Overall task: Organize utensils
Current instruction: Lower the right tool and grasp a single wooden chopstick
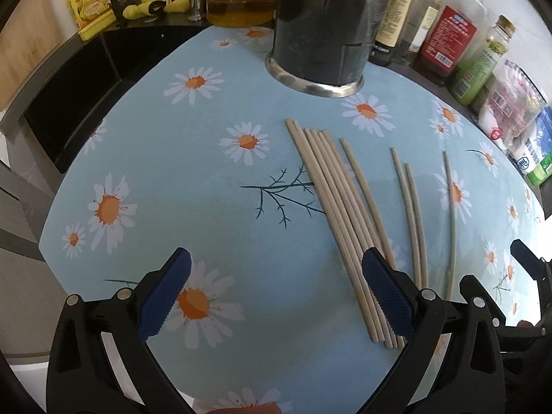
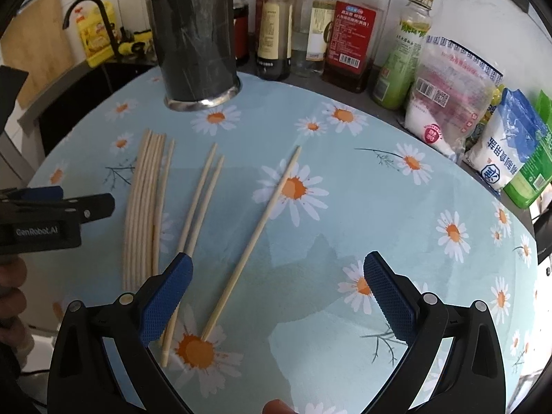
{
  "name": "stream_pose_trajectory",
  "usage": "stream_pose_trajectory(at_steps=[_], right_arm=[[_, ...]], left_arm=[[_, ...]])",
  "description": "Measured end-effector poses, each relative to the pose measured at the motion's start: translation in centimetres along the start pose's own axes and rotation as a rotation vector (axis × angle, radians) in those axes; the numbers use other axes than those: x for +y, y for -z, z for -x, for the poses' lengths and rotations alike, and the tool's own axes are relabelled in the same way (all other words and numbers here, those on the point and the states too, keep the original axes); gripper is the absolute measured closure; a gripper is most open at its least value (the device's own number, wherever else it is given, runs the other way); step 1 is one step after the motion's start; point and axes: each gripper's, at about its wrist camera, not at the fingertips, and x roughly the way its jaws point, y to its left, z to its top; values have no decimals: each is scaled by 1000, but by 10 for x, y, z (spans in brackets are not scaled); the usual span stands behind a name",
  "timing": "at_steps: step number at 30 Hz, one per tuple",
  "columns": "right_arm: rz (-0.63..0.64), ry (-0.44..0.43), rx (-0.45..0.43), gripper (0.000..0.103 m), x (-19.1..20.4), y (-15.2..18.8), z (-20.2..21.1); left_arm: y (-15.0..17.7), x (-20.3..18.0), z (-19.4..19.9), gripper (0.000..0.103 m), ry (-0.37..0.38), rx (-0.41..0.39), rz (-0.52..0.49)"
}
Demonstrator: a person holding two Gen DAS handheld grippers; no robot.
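Observation:
Several pale wooden chopsticks lie on a blue daisy-print cloth point(image 1: 214, 193). A tight bundle point(image 1: 339, 214) lies left, a pair point(image 1: 412, 220) in the middle, a single stick point(image 1: 452, 220) right. In the right wrist view they show as bundle point(image 2: 143, 207), pair point(image 2: 200, 203) and single stick point(image 2: 257, 238). A dark cylindrical holder with a metal base point(image 1: 317, 24) point(image 2: 196, 45) stands upright behind them. My left gripper point(image 1: 276, 296) is open and empty, its right finger over the bundle's near ends. My right gripper point(image 2: 277, 296) is open and empty, straddling the single stick's near end.
Bottles of oil and sauce point(image 2: 348, 34) and bags of salt and sugar point(image 2: 445, 103) line the back right edge. A sink with a black tap point(image 2: 89, 17) and a yellow detergent bottle point(image 1: 89, 3) sit at the back left. The left gripper shows in the right wrist view point(image 2: 51, 214).

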Motion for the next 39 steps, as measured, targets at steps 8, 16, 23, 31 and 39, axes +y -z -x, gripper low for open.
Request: stream_pose_trajectory(at_steps=[8,16,23,31,39], right_arm=[[-21,9,33,8,-6,-6,-18],[-46,10,67,8,-8,-7,-30],[-69,22,106,8,-9,-9,-41],[-124,-18,160,7,-16,-16,-52],[-124,-23,156,7,-17,-14,-50]], left_arm=[[-7,0,-18,6,-4,51,30],[-12,-4,-24,4,-99,55,33],[-16,-2,-23,4,-111,48,65],[2,-3,-15,4,-105,-98,30],[12,-2,-8,5,-73,-76,-27]])
